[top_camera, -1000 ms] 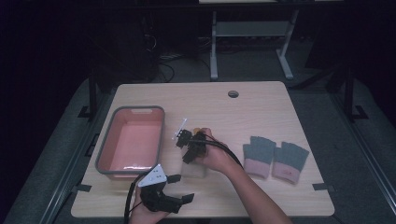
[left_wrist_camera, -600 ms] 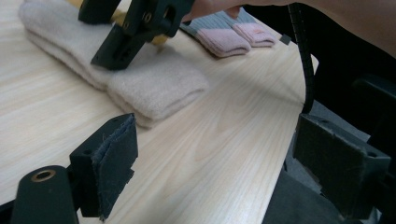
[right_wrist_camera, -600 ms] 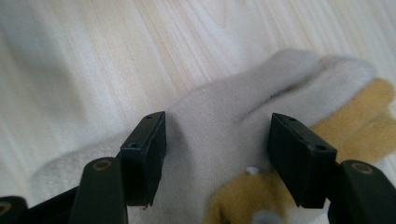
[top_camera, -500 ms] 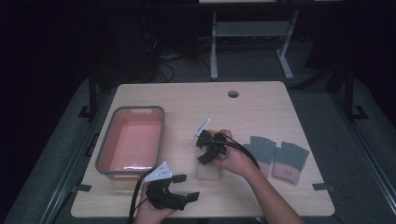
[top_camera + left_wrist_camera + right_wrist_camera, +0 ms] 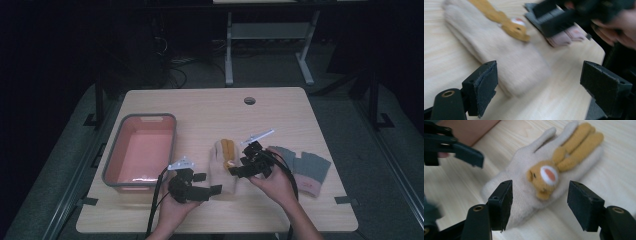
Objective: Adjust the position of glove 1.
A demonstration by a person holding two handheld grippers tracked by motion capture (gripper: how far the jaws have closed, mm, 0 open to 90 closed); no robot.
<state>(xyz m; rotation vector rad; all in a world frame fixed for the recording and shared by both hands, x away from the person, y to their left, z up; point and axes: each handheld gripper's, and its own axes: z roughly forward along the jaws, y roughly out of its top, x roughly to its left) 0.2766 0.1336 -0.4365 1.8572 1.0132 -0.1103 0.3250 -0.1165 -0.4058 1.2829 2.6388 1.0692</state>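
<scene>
Both tongs, left (image 5: 212, 184) and right (image 5: 237, 169), gape beside cream bunny glove (image 5: 224, 165) lying on surface (image 5: 200, 107); pink bin (image 5: 141, 150) empty, 2 grey gloves (image 5: 302, 167) untouched.

No readable text, labels, brands or numbers from my end. Checked cream glove (image 5: 534, 182) with orange animal face patch: picture only, no lettering. Grey gloves (image 5: 304, 169), pink tub (image 5: 139, 150), tabletop (image 5: 210, 112): no markings I can read. Gripper jaws plain black, unmarked.
</scene>
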